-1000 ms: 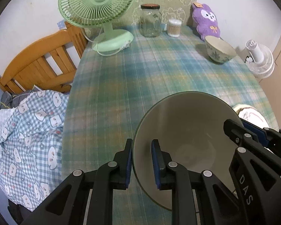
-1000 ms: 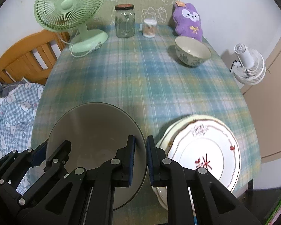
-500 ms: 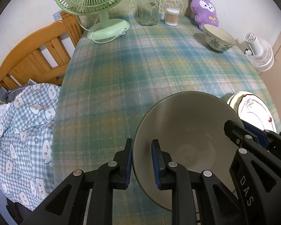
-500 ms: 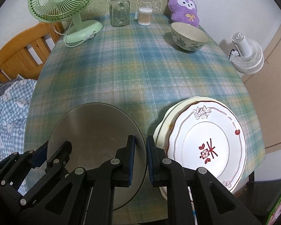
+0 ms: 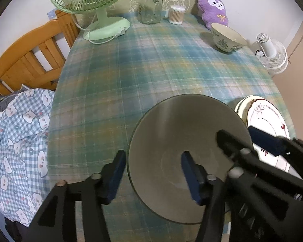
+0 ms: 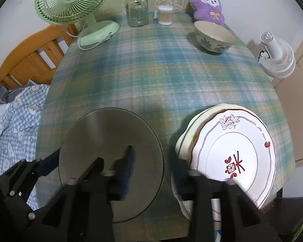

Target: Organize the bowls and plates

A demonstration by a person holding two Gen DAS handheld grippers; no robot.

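Observation:
A large grey bowl [image 5: 183,133] [image 6: 111,147] sits on the plaid tablecloth near the front edge. My left gripper [image 5: 153,173] straddles its left rim, jaws opening, one pad outside and one inside, neither pressing. My right gripper [image 6: 161,169] straddles the right rim the same way, jaws opening, pads clear of the rim. To the right of the bowl lies a stack of plates [image 6: 232,151] [image 5: 262,117], the top one white with red flowers. A floral bowl [image 6: 214,38] [image 5: 228,38] stands at the far right.
Along the back stand a green desk fan [image 6: 70,6], a glass jar [image 6: 137,10], a tub of cotton swabs [image 6: 165,15] and a purple plush toy [image 6: 208,6]. A wooden frame [image 5: 30,58] and checked blue cloth [image 5: 16,141] lie left; a white fan [image 6: 276,58] right.
Both grippers were shut on the grey bowl's rim and have now opened off it. The bowl has stayed in place near the front edge.

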